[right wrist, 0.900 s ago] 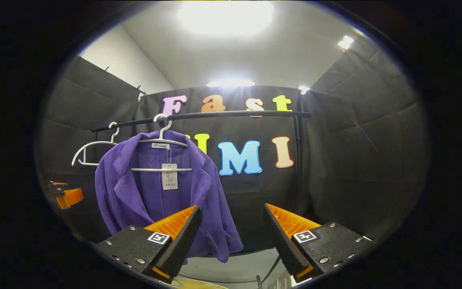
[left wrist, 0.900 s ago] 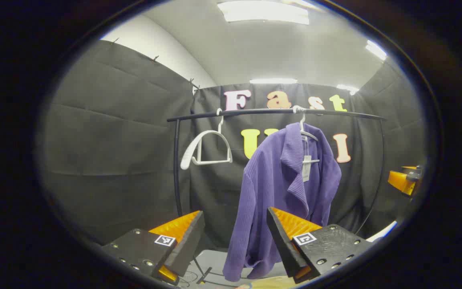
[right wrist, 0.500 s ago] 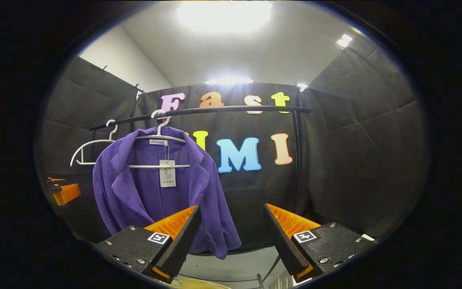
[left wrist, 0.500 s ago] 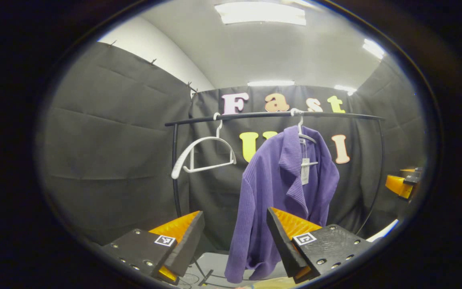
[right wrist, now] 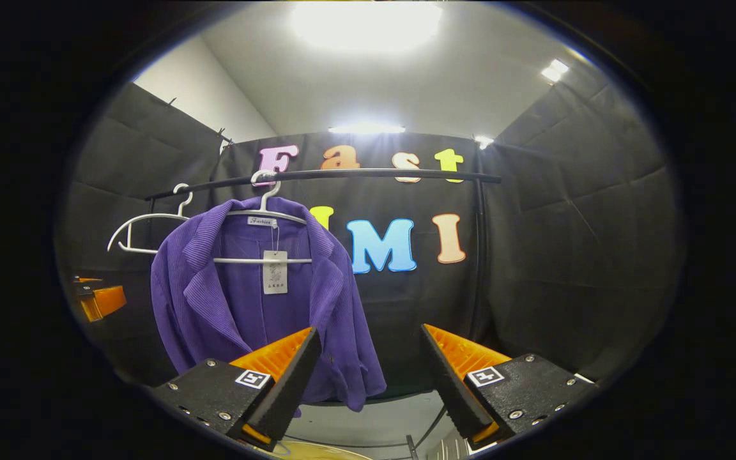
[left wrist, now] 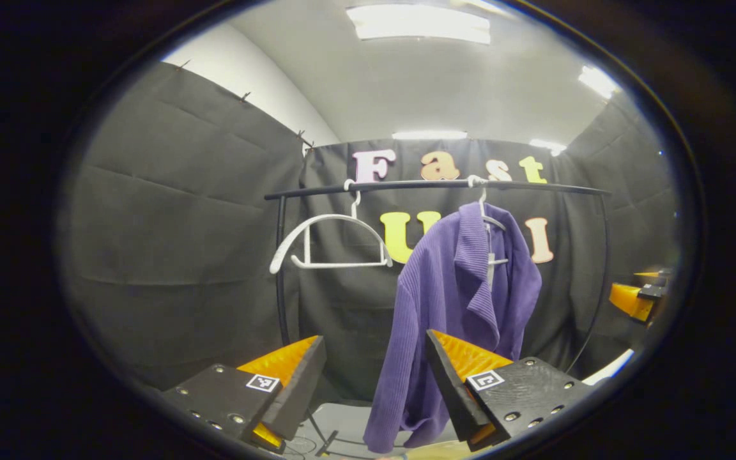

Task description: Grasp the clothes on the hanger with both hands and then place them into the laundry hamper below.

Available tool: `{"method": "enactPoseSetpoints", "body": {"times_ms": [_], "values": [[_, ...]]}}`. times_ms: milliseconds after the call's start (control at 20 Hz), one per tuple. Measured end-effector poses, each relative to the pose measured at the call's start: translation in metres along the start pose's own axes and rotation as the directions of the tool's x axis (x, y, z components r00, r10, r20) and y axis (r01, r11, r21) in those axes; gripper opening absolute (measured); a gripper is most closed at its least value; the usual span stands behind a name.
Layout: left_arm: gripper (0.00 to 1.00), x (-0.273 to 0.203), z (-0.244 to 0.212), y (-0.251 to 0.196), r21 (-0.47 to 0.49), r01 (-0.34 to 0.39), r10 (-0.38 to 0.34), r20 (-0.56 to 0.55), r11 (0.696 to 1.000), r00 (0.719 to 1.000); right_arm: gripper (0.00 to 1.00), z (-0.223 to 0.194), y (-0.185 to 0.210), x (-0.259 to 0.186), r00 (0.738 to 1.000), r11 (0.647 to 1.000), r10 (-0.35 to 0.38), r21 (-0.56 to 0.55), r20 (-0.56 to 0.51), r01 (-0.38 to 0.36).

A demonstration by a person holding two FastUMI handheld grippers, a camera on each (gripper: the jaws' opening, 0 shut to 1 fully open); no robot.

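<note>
A purple ribbed jacket (left wrist: 451,306) (right wrist: 246,306) hangs on a white hanger (right wrist: 266,214) from a black rail (left wrist: 432,186) (right wrist: 342,176). A paper tag (right wrist: 274,271) dangles at its collar. My left gripper (left wrist: 374,377) stands open, short of the jacket, whose hem falls behind its right finger. My right gripper (right wrist: 371,370) is open too, with the jacket up and to its left, behind its left finger. Each gripper shows at the far edge of the other's view, the right gripper (left wrist: 636,297) and the left gripper (right wrist: 96,300). A pale rim of the hamper (right wrist: 323,452) peeks in below.
An empty white hanger (left wrist: 326,243) (right wrist: 141,233) hangs on the same rail, left of the jacket. The rail's black uprights (left wrist: 280,275) (right wrist: 478,255) stand at each end. Grey floor (right wrist: 374,421) lies beneath the rack.
Both views have drifted slightly. The jacket has turned a little on its hanger, and the empty hanger has swung round to face the left gripper view more. Both grippers stay open.
</note>
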State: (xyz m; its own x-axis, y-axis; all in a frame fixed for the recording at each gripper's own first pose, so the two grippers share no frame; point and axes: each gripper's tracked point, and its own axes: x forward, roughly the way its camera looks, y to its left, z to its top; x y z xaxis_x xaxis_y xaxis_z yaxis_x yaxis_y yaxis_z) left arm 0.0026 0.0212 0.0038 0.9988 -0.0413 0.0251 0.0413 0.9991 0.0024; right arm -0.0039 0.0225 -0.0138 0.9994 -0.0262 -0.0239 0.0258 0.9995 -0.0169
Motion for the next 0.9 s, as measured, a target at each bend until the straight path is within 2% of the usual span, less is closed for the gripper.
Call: {"method": "enactPoseSetpoints", "body": {"times_ms": [250, 400, 600, 900], "values": [[0.84, 0.003, 0.019, 0.001, 0.004, 0.054, -0.054, 0.043, 0.999, 0.998, 0.96, 0.015, 0.015, 0.009, 1.000, 1.000, -0.008, -0.003, 0.025, 0.008], [0.96, 0.011, 0.038, -0.010, -0.002, 0.073, -0.073, 0.069, 0.997, 0.995, 0.95, 0.032, 0.024, 0.025, 0.998, 1.000, 0.025, 0.014, 0.053, -0.026], [0.96, 0.025, 0.054, -0.051, 0.004, 0.107, -0.107, 0.083, 0.994, 0.991, 0.96, 0.048, 0.031, 0.065, 0.992, 0.994, 0.093, 0.046, 0.085, -0.097], [0.96, 0.062, 0.050, -0.105, -0.017, 0.096, -0.095, 0.063, 0.995, 0.993, 0.96, 0.058, 0.039, 0.130, 0.978, 0.975, 0.187, 0.103, 0.091, -0.195]]}}
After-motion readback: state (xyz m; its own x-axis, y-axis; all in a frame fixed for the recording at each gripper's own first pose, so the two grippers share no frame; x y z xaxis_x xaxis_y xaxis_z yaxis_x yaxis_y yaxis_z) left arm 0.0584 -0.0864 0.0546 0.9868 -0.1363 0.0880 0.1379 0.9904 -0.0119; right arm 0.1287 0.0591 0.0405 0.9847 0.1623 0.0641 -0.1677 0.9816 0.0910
